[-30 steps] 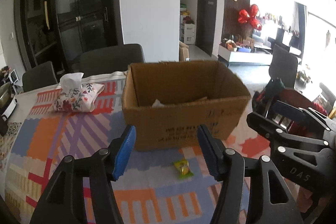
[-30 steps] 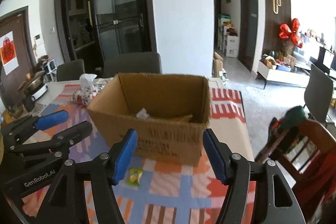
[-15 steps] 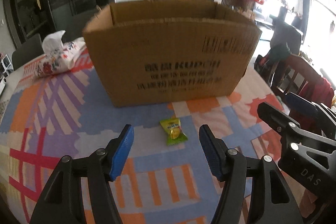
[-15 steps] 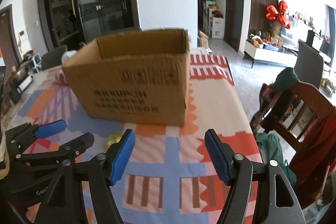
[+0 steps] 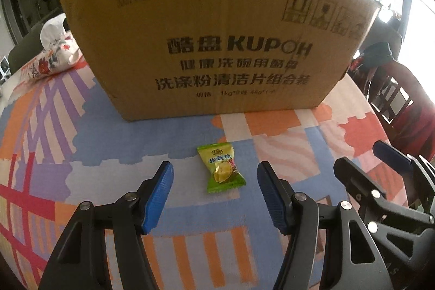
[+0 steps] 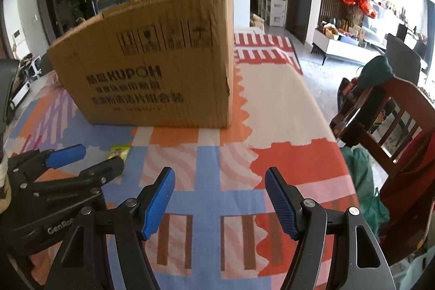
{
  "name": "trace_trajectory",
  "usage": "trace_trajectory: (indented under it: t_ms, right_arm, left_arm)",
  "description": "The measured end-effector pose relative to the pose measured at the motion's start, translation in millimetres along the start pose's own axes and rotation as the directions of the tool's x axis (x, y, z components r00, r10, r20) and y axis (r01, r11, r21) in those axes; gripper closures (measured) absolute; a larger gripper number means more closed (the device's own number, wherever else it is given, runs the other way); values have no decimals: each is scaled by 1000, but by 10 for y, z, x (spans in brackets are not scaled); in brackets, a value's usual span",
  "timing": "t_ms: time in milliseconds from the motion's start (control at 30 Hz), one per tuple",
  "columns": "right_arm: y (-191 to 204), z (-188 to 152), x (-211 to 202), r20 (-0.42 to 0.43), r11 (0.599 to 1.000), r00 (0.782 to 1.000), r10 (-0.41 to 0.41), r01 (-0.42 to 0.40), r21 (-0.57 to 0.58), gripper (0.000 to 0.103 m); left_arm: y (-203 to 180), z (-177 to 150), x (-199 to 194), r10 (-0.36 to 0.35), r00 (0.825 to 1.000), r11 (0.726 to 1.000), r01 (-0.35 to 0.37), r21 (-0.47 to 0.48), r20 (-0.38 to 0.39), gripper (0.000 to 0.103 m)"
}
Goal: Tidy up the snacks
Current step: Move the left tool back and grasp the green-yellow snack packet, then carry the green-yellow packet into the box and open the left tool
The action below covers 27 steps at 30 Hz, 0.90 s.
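Observation:
A small green and yellow wrapped candy (image 5: 220,167) lies on the patterned tablecloth in front of a brown cardboard box (image 5: 217,45). My left gripper (image 5: 214,178) is open, low over the cloth, its blue pads on either side of the candy and not touching it. In the right wrist view the candy (image 6: 119,150) shows partly behind the left gripper (image 6: 78,156), and the box (image 6: 152,67) stands at the middle left. My right gripper (image 6: 219,181) is open and empty, to the right of the candy; it also shows in the left wrist view (image 5: 380,162). The box's inside is hidden.
A floral tissue pouch (image 5: 51,56) lies left of the box. The tablecloth (image 6: 272,105) runs to the table's right edge, where a wooden chair (image 6: 394,121) with clothes stands. Dark chairs and glass doors are behind the table.
Both grippers have come down and forward toward the table. The box now fills the left wrist view and the candy sits between the left fingers. The box's inside is no longer visible.

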State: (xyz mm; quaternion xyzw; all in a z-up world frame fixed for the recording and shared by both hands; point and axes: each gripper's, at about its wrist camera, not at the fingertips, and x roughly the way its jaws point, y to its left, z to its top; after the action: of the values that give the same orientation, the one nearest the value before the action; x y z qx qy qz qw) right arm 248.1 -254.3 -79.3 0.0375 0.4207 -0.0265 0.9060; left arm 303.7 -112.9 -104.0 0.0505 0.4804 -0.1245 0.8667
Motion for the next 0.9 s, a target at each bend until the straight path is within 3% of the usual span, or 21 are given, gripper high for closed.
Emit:
trace_trajectory:
  t_ms: [167,333,400,900]
  right_arm:
    - [5,-22,83,-17,1000,1000,0,0,8,34]
    - [4,-35,118,-28,1000,1000,3,-2,19,33]
    - [-2,-32,130,-31,1000,1000,3,-2,21,33]
    - [29,24,-27,-6,1000,1000,24,-24,21,33]
  left_arm:
    - [-1,11,121,7,1000,1000,-7,-12,-18,46]
    - [5,31,213,3,999,1000,-3,-21,-34,61]
    - [2,29,211,-3,1000,1000,3,-20,-29,73]
    - [79,-73,-244,-28,998,999,29,-16,57,74]
